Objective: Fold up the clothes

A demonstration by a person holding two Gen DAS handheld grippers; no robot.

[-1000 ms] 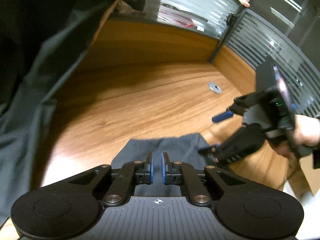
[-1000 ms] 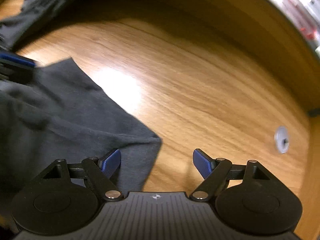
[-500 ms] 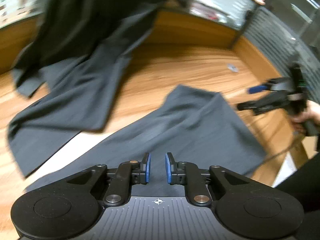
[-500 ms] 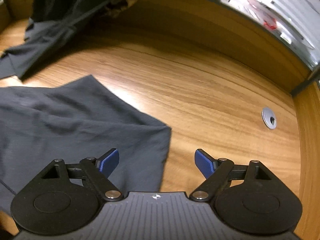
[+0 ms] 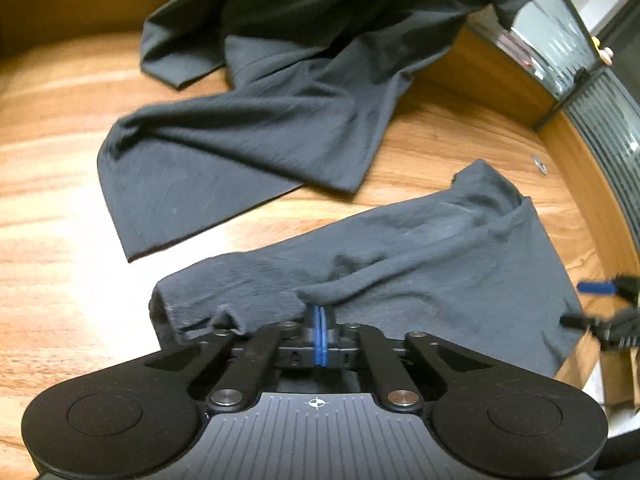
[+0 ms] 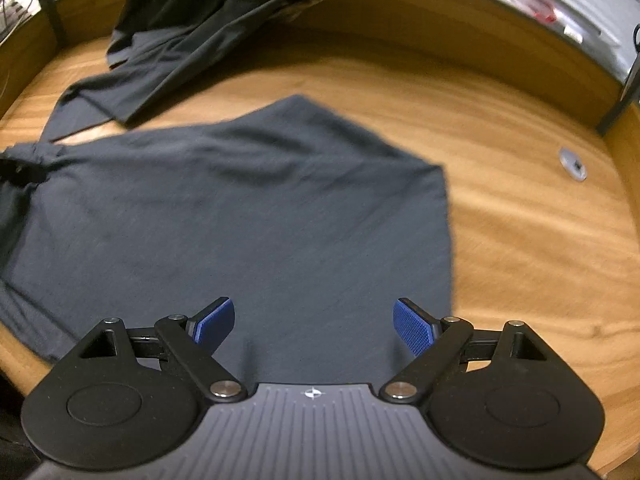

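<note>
The dark grey garment lies spread on the wooden table, near a second dark garment heaped behind it. Thin, limp knit, it will likely sag and slide; hems and corners offer the surest hold. The left gripper pinches a raised fold at its edge. The right gripper hovers above the cloth, fingers spread wide, holding nothing.

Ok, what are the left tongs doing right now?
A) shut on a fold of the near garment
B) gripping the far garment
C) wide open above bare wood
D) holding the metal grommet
A: the left tongs have their blue pads pressed together with a ridge of the near garment pinched between them, while the far garment lies apart.
</note>
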